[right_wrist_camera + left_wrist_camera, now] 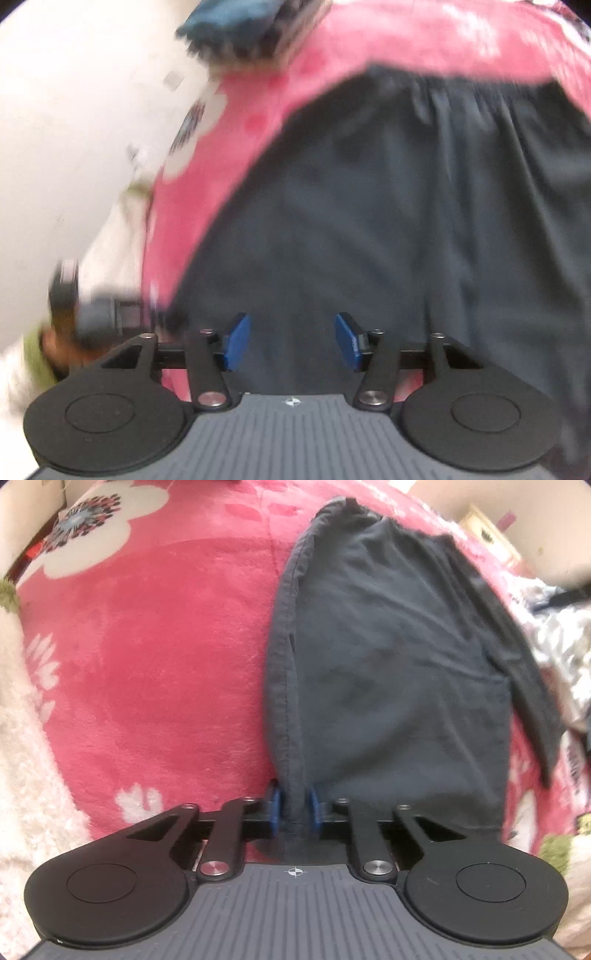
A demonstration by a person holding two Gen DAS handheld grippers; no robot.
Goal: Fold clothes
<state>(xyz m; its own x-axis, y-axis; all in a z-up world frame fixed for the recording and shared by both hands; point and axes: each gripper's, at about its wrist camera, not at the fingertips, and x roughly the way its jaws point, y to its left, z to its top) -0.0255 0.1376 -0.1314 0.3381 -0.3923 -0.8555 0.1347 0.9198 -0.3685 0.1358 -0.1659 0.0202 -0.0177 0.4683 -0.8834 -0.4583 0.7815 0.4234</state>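
A dark grey garment (388, 657) lies on a pink floral blanket (159, 657), stretched away from me. My left gripper (294, 808) is shut on the garment's near hemmed edge, with the cloth pinched between the blue pads (275, 806). In the right wrist view the same dark garment (406, 221) fills the middle and right, blurred, with a gathered edge at the top. My right gripper (293, 339) is open just above the cloth, with its blue pads (236, 341) apart and nothing between them.
A stack of folded clothes (251, 26) sits at the far edge of the blanket. A white wall (74, 129) is on the left. Crumpled patterned cloth (557, 638) lies to the right of the garment. A white fluffy cover (22, 775) borders the blanket's left edge.
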